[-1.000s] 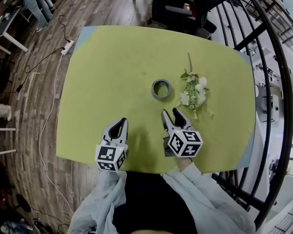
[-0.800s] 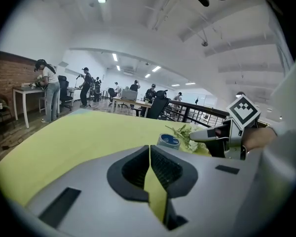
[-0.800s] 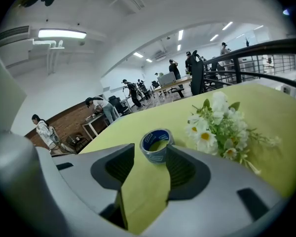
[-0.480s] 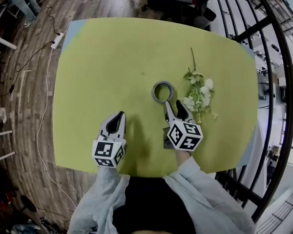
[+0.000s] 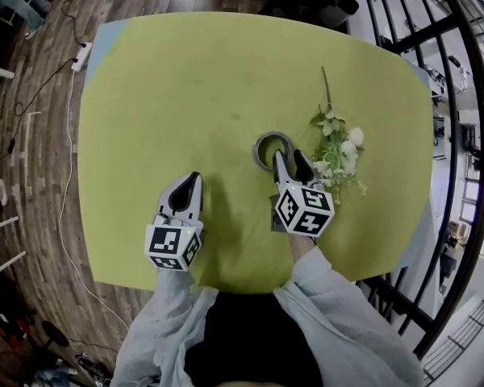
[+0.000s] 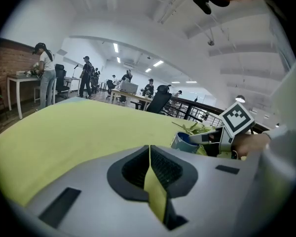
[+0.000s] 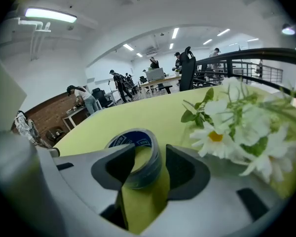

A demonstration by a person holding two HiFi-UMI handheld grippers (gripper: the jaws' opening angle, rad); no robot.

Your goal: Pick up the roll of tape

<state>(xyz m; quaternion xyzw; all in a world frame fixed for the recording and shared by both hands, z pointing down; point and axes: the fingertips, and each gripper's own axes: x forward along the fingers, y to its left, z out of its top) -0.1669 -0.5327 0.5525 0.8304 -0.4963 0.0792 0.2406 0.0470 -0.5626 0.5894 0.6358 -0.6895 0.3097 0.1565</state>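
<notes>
A: Roll of tape (image 5: 260,145), where?
B: Flat on the green worktop (image 5: 185,95), right of centre, just left of the flower sprig (image 5: 339,147). Right claw (image 5: 284,161) straddles its near wall, one jaw seemingly inside the ring, one outside. Jaws closing, not yet pinching.
A: Why the wall?
B: Likely a narrower bite than the whole ring.
A: Left claw (image 5: 189,182)?
B: Closed, empty, parked near-left, clear of the grasp

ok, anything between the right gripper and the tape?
Nothing visible. The tape wall sits between the right gripper's open jaws, which are closing. The flowers lie beside it on the right, outside the jaws.
</notes>
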